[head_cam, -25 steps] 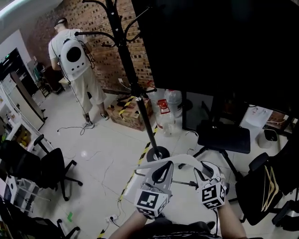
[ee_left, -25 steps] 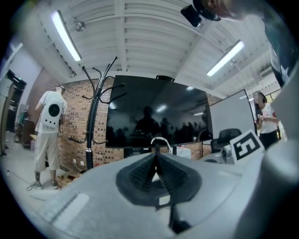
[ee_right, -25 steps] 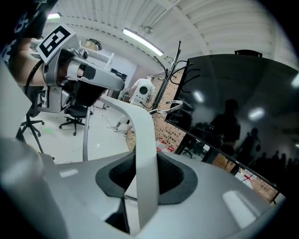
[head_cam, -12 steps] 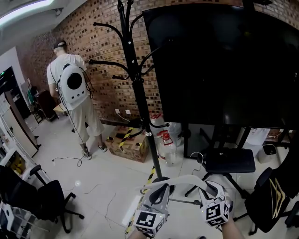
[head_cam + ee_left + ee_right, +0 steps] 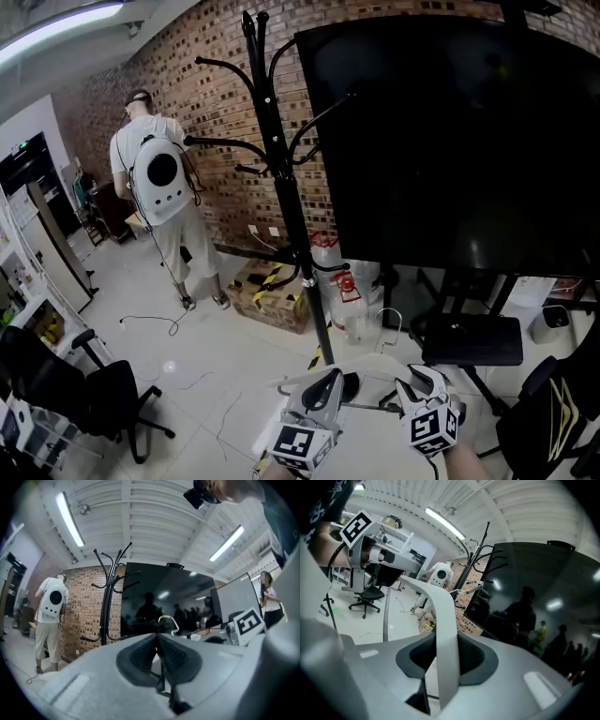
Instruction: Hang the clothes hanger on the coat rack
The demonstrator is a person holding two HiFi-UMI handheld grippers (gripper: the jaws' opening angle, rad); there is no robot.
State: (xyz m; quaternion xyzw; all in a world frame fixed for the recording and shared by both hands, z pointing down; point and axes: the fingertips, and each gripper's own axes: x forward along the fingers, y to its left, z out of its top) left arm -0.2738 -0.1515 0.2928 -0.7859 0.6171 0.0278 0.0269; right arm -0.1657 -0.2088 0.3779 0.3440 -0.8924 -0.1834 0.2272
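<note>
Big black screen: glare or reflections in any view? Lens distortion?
Head view: screen nearly plain black, one faint highlight. Left gripper view: it mirrors ceiling lights and silhouettes; strong fisheye, black corners. Right gripper view: same reflections, same vignette.

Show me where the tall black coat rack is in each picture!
Head view: the coat rack stands upper middle, before the brick wall.
Left gripper view: the coat rack is left of centre.
Right gripper view: the coat rack is upper middle, small.
Shared landmark: the person with the white backpack, left of it everywhere.
</note>
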